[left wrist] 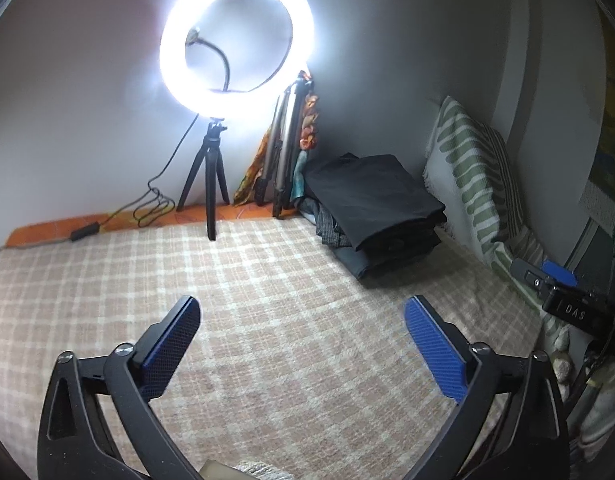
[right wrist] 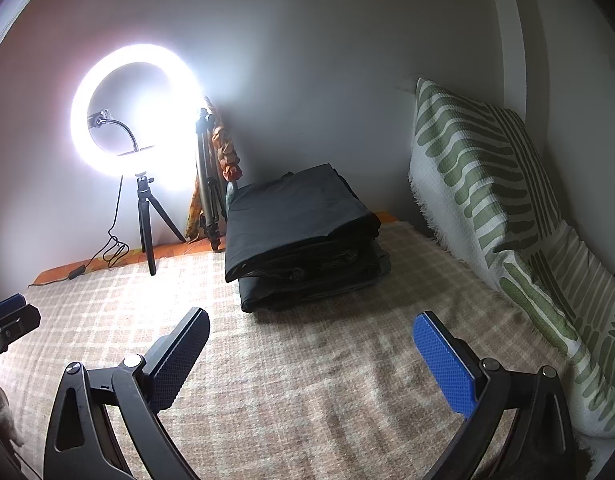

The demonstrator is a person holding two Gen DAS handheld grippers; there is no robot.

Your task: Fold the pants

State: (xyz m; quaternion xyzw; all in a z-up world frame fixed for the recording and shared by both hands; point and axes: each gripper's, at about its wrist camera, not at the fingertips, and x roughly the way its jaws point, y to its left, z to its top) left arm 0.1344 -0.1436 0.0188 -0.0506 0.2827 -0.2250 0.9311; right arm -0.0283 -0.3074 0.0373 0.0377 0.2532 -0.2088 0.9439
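Checked blanket (left wrist: 267,280) spread across the whole bed, pale squares on brown, an orange sheet (left wrist: 39,230) showing along its far edge by the wall. Striped green-and-white pillow (right wrist: 487,208) propped upright on the right, leaning against the wall. Stack of folded dark pants (right wrist: 299,236) at the far end of the blanket, close to the corner — neat, top piece black, greyer layers beneath, lying flat and well apart from both grippers. Ring light (left wrist: 237,38) lit, glaring, on a small black tripod (left wrist: 207,176) standing at the blanket's far edge, its cable (left wrist: 147,200) coiled on the orange strip. Second folded tripod (right wrist: 207,184) leaning in the corner beside a patterned cloth (right wrist: 227,152), just left of the stack. Left gripper (left wrist: 303,344) low over the blanket, jaws spread wide, nothing between them. Right gripper (right wrist: 311,360) likewise — fingers fully apart, empty, hovering near the stack's front edge without touching it.
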